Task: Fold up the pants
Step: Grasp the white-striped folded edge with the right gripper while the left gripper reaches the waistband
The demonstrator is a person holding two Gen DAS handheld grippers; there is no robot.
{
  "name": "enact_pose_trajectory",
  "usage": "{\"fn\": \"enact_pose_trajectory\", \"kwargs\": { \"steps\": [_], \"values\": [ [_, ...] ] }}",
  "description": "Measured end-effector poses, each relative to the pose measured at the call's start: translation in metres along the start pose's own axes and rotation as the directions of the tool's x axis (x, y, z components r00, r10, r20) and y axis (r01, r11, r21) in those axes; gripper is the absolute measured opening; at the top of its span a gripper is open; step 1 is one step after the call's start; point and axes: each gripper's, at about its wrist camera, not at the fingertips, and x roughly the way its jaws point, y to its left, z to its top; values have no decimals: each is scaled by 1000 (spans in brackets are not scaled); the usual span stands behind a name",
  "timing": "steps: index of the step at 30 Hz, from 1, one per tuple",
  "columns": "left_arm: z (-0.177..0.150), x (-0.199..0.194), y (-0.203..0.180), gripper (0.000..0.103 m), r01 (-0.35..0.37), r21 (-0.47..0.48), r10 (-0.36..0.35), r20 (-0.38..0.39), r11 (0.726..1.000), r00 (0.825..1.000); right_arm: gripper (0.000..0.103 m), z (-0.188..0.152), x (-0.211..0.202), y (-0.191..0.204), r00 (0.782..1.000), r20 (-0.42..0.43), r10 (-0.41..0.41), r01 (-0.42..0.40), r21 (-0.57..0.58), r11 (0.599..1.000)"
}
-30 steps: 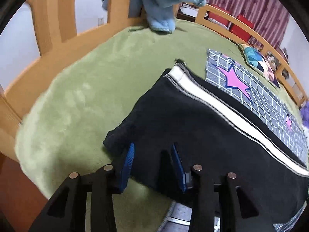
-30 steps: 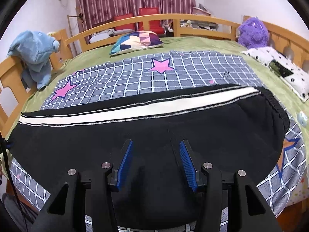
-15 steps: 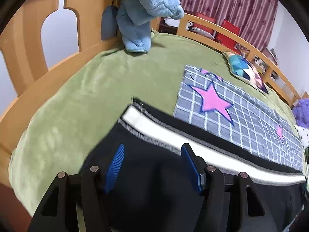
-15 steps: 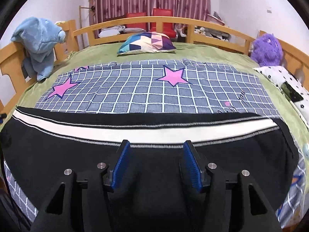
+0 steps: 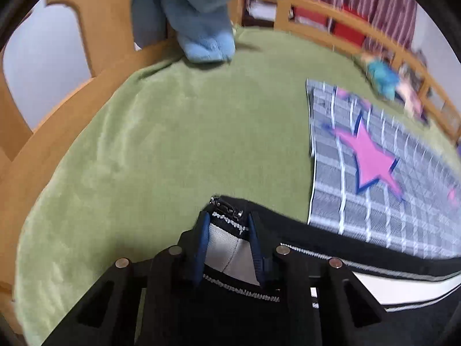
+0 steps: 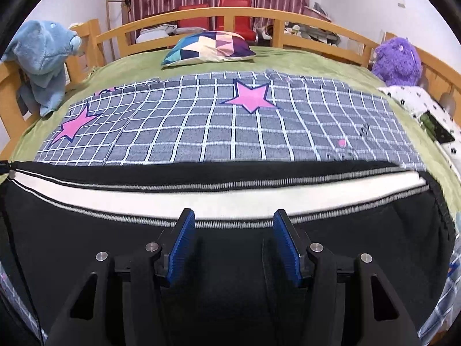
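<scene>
Pants point(image 6: 230, 248) of soft black knit with a cream side stripe edged in zigzag stitching lie flat across a grey checked blanket with pink stars point(image 6: 230, 127) on the green plush bed point(image 5: 173, 132). The left tongs point(image 5: 227, 230) are closing on the stripe's cuff end (blue ribbed pads either side of the cloth), while the right tongs point(image 6: 234, 230) hang half open over the black fabric, gripping nothing. Lettering on the blanket is too small to read, and the left view is blurred.

A blue plush point(image 6: 43, 60) drapes the wooden rail point(image 6: 201, 14); a patterned pillow point(image 6: 209, 47) lies on green bedding point(image 5: 178, 132).

Black pants point(image 6: 230, 259) with a white stripe edged in grey stitching; grey blanket point(image 6: 201, 127), white grid, pink stars; green bedspread point(image 5: 173, 132); blue plush point(image 6: 40, 66) upper left, purple plush point(image 6: 399, 60) upper right.
</scene>
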Motion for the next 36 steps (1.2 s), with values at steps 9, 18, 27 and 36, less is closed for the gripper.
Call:
{"fn": "enact_pose_trajectory", "kwargs": {
  "steps": [9, 18, 27, 36],
  "values": [
    [-20, -8, -15, 58, -132, 38, 133, -30, 991, 991, 56, 43, 44, 12, 998, -20, 54, -56, -150, 987],
    [-47, -62, -28, 63, -70, -38, 71, 11, 997, 997, 63, 54, 103, 16, 963, -173, 205, -248, -277, 928],
    [-56, -93, -56, 63, -78, 50, 75, 73, 996, 995, 0, 48, 79, 24, 974, -84, 212, -228, -372, 900],
    [-63, -104, -73, 63, -76, 126, 66, 82, 989, 994, 51, 49, 89, 17, 946, -147, 291, -323, -321, 890]
  ]
}}
